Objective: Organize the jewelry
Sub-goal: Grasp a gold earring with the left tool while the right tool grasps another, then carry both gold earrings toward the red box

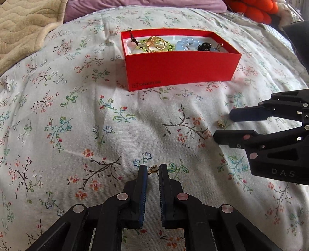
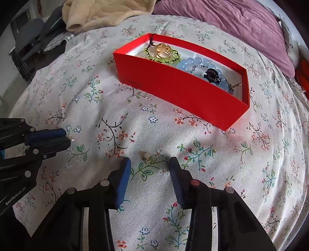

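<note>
A red box on the floral bedspread holds gold rings, a green bracelet, a blue bead bracelet and a black piece; it also shows in the right wrist view. My left gripper is nearly closed around a small gold earring at its fingertips; the right wrist view shows the earring sticking out of its tips. My right gripper is open, low over the bedspread, with a second small earring lying between its fingertips. The left wrist view shows this gripper and earring too.
The floral bedspread fills both views. A beige blanket and a purple pillow lie at the far side. An orange object sits at the back right. Dark furniture stands beyond the bed's left edge.
</note>
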Demonstrator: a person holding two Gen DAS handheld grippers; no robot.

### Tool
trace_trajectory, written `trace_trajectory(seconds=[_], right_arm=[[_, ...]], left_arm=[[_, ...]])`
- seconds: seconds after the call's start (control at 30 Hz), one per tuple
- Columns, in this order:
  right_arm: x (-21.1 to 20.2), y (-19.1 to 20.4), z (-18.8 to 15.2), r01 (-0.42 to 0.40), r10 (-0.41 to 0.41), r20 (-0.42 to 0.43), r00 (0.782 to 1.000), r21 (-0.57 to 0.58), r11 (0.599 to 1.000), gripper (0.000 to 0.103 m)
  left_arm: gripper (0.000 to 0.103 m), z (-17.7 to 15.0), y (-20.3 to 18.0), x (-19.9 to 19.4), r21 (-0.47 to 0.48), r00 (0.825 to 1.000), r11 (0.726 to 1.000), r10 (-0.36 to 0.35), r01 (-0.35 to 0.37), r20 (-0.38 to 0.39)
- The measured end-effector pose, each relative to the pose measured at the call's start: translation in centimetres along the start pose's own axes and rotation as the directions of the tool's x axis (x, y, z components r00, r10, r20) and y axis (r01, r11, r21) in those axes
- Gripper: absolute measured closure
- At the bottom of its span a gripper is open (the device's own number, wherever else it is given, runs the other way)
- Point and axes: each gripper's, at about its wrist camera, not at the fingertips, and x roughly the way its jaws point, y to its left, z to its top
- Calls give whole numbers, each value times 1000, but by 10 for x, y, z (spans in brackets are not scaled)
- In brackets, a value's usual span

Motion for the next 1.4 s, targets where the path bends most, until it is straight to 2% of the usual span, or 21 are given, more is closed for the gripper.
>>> trace_trajectory(seconds=[0.33,0.87,1.4], right_arm=[[3,10,5,-31,31,-6,999,-24,999,93],[-16,7,-10,-45,45,-19,999,-4,999,94],[-62,-17,0,-69,63,77,995,82,994,94]], left_arm=[[96,0,3,-1,-4,1000,1000,5,-5,0],[96,3,3,-5,-3,1000,1000,11,-11,9],[96,46,-2,-31,-41,995,999,-6,10,98]])
